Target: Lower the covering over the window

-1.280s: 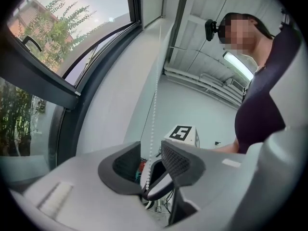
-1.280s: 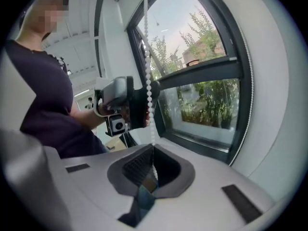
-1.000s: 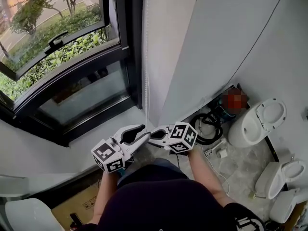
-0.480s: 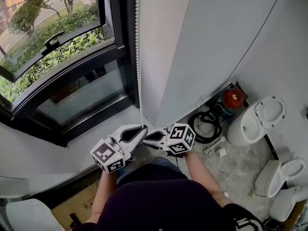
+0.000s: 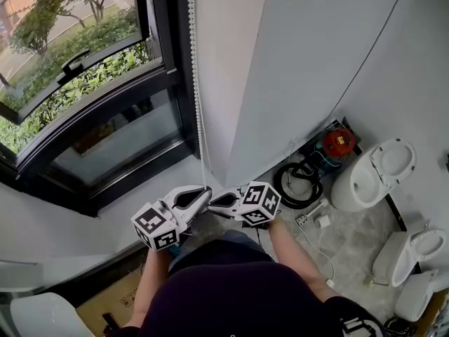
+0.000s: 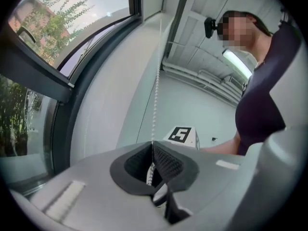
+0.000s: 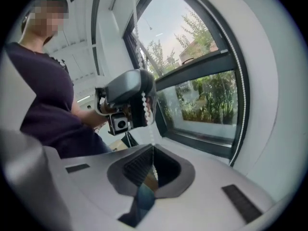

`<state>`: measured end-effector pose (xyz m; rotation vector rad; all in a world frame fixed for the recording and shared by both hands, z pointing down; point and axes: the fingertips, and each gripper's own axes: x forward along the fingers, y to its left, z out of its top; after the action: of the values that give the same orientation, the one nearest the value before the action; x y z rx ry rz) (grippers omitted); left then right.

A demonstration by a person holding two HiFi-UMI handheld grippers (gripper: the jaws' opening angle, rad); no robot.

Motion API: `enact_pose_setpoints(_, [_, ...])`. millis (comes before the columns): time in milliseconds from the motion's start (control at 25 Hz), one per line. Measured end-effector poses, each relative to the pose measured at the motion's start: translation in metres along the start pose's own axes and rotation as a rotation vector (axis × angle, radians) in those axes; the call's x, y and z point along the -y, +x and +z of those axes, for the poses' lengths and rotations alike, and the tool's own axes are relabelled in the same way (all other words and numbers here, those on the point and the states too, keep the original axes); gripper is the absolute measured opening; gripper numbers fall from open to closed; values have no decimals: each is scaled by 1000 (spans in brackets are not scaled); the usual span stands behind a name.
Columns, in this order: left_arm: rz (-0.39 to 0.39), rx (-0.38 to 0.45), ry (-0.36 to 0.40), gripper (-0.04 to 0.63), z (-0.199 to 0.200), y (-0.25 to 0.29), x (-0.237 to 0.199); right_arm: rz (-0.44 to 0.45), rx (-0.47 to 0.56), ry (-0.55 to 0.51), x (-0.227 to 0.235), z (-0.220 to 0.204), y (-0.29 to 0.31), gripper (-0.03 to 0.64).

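Observation:
A white bead chain (image 5: 195,83) hangs down the edge of the dark-framed window (image 5: 91,83) to both grippers. My left gripper (image 5: 208,189) has just been closing and is shut on the bead chain (image 6: 156,95), whose beads run between its pads. My right gripper (image 5: 210,201) sits tip to tip with it, just below, and is shut on the same chain (image 7: 144,110). In the left gripper view the left gripper (image 6: 153,148) points level at the wall. The right gripper (image 7: 153,150) tilts slightly down. The window covering itself is out of view.
White toilets (image 5: 379,177) stand on the floor at the right, with a coiled black hose (image 5: 302,184) and a red tool (image 5: 337,140) by the wall. A cardboard box (image 5: 112,297) lies at the lower left. A second chain strand (image 7: 245,81) hangs beside the window frame.
The left gripper's jaws, open around the chain a second ago, have closed on it. Both grippers kept their place. The head view has shifted slightly.

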<state>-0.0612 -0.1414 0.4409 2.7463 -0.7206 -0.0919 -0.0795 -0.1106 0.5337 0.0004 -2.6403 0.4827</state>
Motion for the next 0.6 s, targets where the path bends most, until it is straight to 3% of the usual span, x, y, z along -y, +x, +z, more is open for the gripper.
enact_pose_setpoints(160, [0,-36,-21,15,-22,1,0,-14,-61,-1,1,-20,9,14])
enact_pose_setpoints(320, [2,-110,10,15,-33,6,0,-19,-74,21,3,-27,12,14])
enact_pose_setpoints(600, [-13,-164,-78,15,-64,3,-6,-38,-181,22,5,-57,18,15])
